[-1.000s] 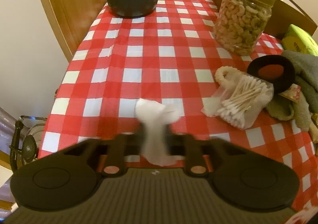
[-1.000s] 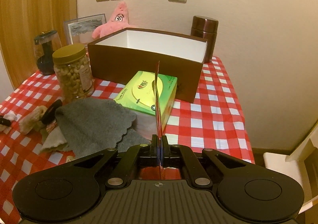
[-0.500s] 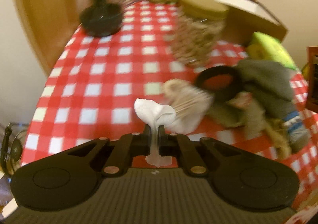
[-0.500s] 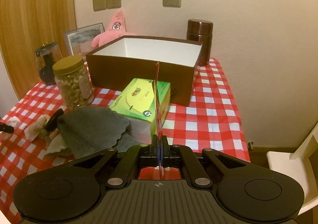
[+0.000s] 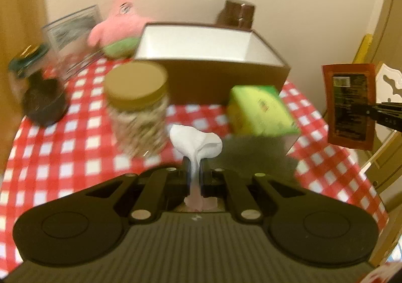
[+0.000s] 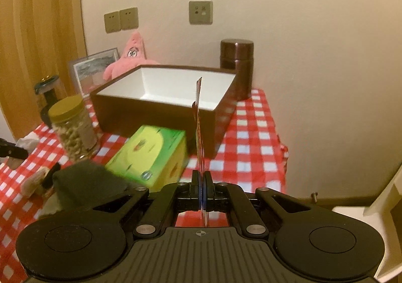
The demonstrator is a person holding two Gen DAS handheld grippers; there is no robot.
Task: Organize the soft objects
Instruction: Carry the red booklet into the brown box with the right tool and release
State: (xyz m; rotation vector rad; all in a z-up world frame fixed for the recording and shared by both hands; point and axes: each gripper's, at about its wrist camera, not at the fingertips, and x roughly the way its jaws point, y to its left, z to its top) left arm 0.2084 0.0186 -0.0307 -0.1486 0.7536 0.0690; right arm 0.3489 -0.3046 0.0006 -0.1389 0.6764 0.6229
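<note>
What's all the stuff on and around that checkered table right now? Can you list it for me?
Tablecloth: one, red and white checks, covers the table.
Box: one, brown outside, white inside, open, at the back middle.
Nut jar: one, clear with a yellow lid, left of the box.
Tissue pack: one, green and yellow, in front of the box.
Grey cloth: one, dark grey, front left.
Plush star: one, pink, against the wall.
Picture frame: one, beside the plush.
Brown canister: one, behind the box.
Glass pot: one, dark base, far left.
Wall sockets: three plates, beige.
White cloth: one, in the left gripper.
Red packet: one, in the right gripper.
</note>
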